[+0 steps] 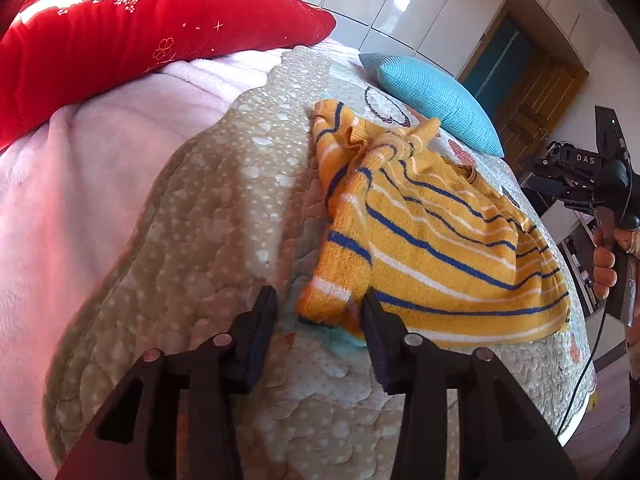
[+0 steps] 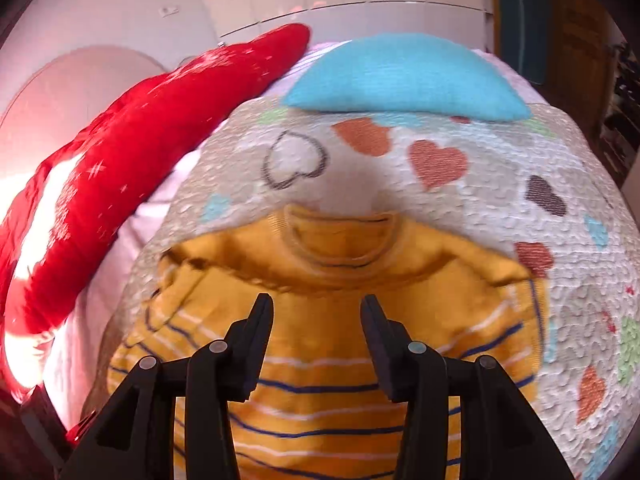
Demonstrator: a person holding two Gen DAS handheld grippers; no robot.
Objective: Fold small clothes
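A small yellow sweater point(image 1: 432, 240) with blue and white stripes lies on a quilted bedspread point(image 1: 224, 208). Its sleeves are bunched and tangled near the top. My left gripper point(image 1: 318, 300) is open and empty, with one sleeve cuff point(image 1: 332, 300) lying between its fingers. In the right wrist view the sweater point(image 2: 340, 360) lies flat with its collar point(image 2: 340, 236) facing away. My right gripper point(image 2: 316, 308) is open and empty, held over the sweater's chest. The right gripper and the hand holding it also show in the left wrist view at the right edge point(image 1: 600, 184).
A red pillow point(image 1: 132, 32) and a pink blanket point(image 1: 100, 152) lie to the left. A blue cushion point(image 1: 436, 96) sits beyond the sweater, also seen in the right wrist view point(image 2: 404, 76). The bedspread with heart prints point(image 2: 440, 168) ends at the right, near a wooden door point(image 1: 536, 92).
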